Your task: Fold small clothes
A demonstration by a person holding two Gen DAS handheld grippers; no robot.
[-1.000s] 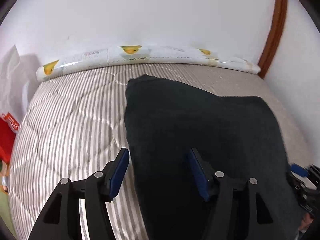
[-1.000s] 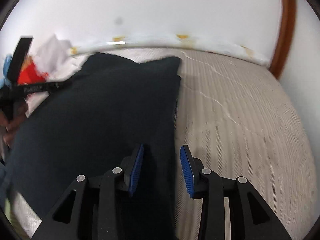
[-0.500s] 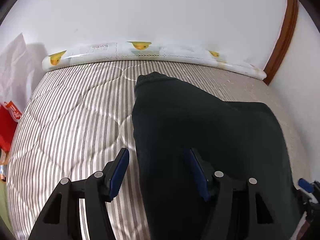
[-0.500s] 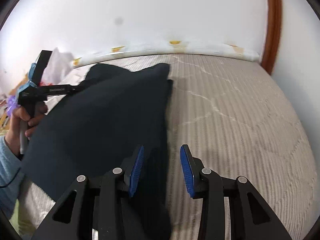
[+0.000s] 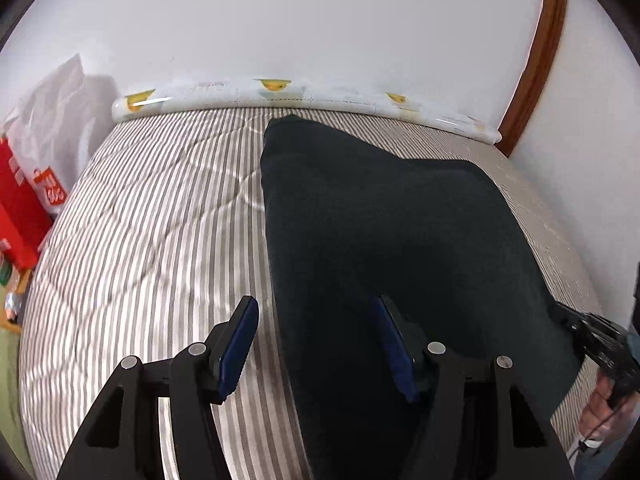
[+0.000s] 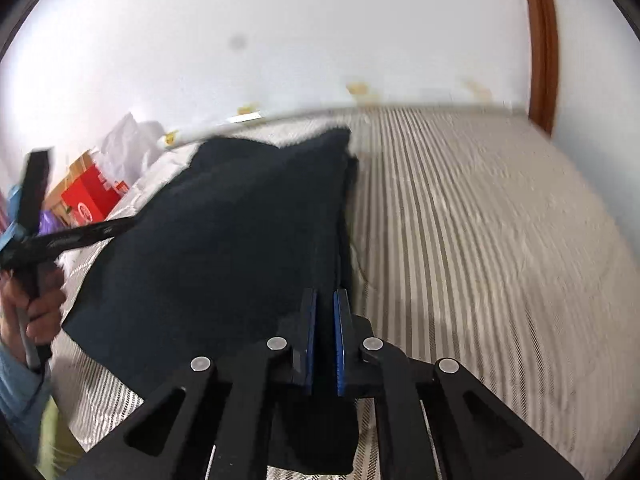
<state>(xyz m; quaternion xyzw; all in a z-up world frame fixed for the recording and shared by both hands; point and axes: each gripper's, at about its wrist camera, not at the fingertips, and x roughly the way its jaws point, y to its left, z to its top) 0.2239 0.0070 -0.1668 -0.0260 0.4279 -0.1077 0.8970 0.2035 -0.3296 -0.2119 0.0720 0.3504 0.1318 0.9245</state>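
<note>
A dark navy garment lies folded on a striped quilted bed; it also shows in the right wrist view. My left gripper is open, its jaws straddling the garment's near left edge, the right jaw over the cloth. My right gripper is shut on the garment's near right edge, with cloth pinched between the blue pads. The left gripper's body shows at the left of the right wrist view.
A white bolster with yellow duck prints lies along the wall at the bed's far edge. A white plastic bag and red box stand left of the bed. A brown door frame rises at the right.
My right gripper has closed on the garment's right edge. The left gripper stays open and has drawn back slightly, showing more of the bed.
</note>
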